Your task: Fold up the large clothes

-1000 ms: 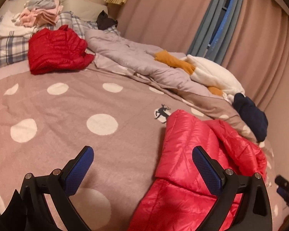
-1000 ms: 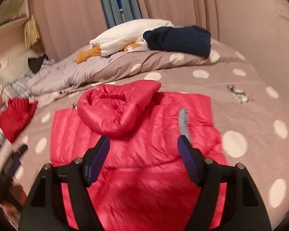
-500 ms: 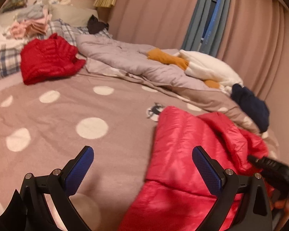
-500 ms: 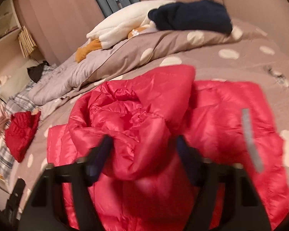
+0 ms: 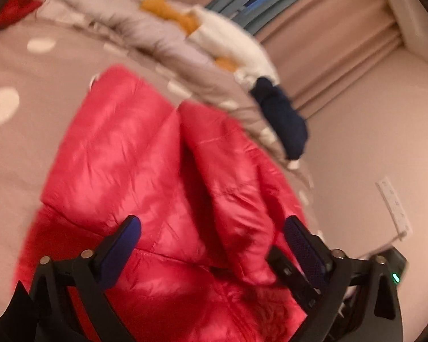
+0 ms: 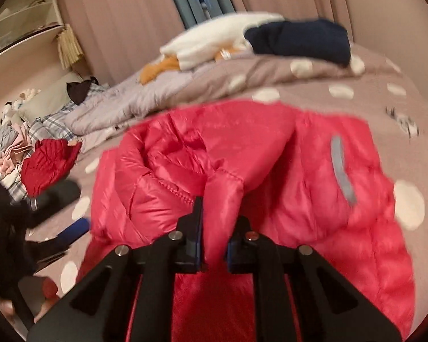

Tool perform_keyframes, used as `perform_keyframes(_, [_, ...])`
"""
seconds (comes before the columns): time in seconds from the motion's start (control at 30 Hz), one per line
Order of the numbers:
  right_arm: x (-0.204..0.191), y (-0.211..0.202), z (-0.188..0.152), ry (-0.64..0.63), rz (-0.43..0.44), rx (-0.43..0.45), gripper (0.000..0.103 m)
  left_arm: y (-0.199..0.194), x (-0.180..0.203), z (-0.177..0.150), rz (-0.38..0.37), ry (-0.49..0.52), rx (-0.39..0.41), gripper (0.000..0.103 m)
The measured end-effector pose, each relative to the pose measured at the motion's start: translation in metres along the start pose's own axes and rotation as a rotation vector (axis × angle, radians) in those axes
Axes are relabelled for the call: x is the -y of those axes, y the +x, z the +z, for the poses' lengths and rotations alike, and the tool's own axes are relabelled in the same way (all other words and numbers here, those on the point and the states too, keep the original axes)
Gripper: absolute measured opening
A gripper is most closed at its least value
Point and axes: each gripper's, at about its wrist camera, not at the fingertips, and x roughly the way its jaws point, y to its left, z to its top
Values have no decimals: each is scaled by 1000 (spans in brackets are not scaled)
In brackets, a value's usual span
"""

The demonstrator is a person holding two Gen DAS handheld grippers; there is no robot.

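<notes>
the red puffer jacket [image 6: 271,176] lies spread on the polka-dot bedspread [image 6: 385,108], hood bunched up on top of the body. judged light, soft and springy, with a slick quilted shell — thin pinches are likely to slide out, and trapped air will push folds back open. best holds: stitched hems, the hood rim, a doubled ridge of fabric.

right gripper [image 6: 214,245]: jaws have just been closing and now stand clenched on a raised fold at the hood edge, fabric between the pads.

left gripper [image 5: 214,242]: jaws have just been closing a little, yet stand wide, nothing pressed between them; it hovers over the jacket's near side, beside the hood.

containers: none seen. a white and navy pile [image 6: 271,40] rests on the rumpled duvet beyond, well apart.
</notes>
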Motion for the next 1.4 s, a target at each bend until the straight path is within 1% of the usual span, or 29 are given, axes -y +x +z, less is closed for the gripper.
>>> perform_keyframes(0.03, [1, 2, -2, 2, 2, -4, 12, 8, 0, -1, 9, -3, -14, 79])
perform_keyframes(0.07, [1, 2, -3, -6, 2, -6, 12, 18, 0, -2, 19, 0, -40, 74])
perform_keyframes(0.1, [-1, 1, -4, -27, -7, -2, 12, 24, 2, -3, 23, 10, -56, 65])
perform_keyframes(0.13, [-1, -1, -6, -43, -20, 8, 12, 28, 5, -5, 25, 28, -62, 51])
perform_keyframes(0.17, [-1, 0, -5, -46, -27, 12, 12, 31, 8, -8, 32, 51, -58, 44])
perform_keyframes(0.2, [1, 1, -6, -40, -26, 10, 12, 32, 12, -11, 49, 85, -60, 31])
perform_keyframes(0.23, [3, 3, -6, -30, -16, 0, 12, 32, 16, -13, 83, 106, -54, 23])
perform_keyframes(0.33, [5, -1, -6, -12, 3, 3, 12, 27, 24, -20, 144, 172, -9, 17])
perform_keyframes(0.4, [1, -5, -6, -24, 3, 1, 11, 20, 22, -25, 197, 202, -7, 17])
perform_keyframes(0.47, [-3, -9, -9, -52, -34, 2, 11, 16, 15, -30, 224, 192, -28, 17])
perform_keyframes(0.53, [-4, -4, -16, -86, -117, -25, 11, 21, 4, -36, 311, 187, -55, 17])
perform_keyframes(0.57, [-1, 0, -20, -83, -139, -39, 12, 26, -1, -37, 322, 192, -64, 17])
perform_keyframes(0.67, [12, 13, -29, -38, -143, -80, 15, 31, -3, -42, 332, 225, -45, 17])
perform_keyframes(0.73, [15, 17, -30, -27, -156, -75, 16, 32, -1, -44, 335, 242, -32, 17])
perform_keyframes(0.8, [15, 24, -33, -37, -178, -76, 18, 31, -5, -44, 318, 228, -30, 17])
perform_keyframes(0.93, [9, 34, -32, -58, -223, -65, 19, 28, -11, -46, 301, 209, -34, 17])
perform_keyframes(1.1, [13, 34, -31, -42, -210, -63, 22, 27, -2, -49, 307, 224, -33, 17])
perform_keyframes(1.17, [16, 32, -31, -25, -189, -59, 25, 24, 1, -49, 303, 227, -39, 23])
perform_keyframes(1.2, [15, 29, -31, -23, -185, -53, 28, 20, 2, -50, 303, 230, -41, 32])
perform_keyframes(1.23, [14, 26, -31, -29, -194, -46, 33, 18, 6, -49, 306, 239, -39, 42])
perform_keyframes(1.27, [12, 23, -33, -44, -231, -39, 50, 13, 9, -51, 307, 254, -30, 47])
perform_keyframes(1.3, [10, 19, -33, -58, -265, -30, 67, 3, 13, -53, 303, 282, -5, 55])
perform_keyframes(1.33, [10, 15, -33, -63, -278, -15, 72, -4, 15, -55, 295, 302, 20, 61])
perform_keyframes(1.37, [11, 9, -34, -51, -269, 1, 72, -15, 18, -57, 285, 325, 57, 65])
perform_keyframes(1.4, [12, 5, -35, -38, -257, 4, 71, -22, 18, -58, 280, 334, 80, 71])
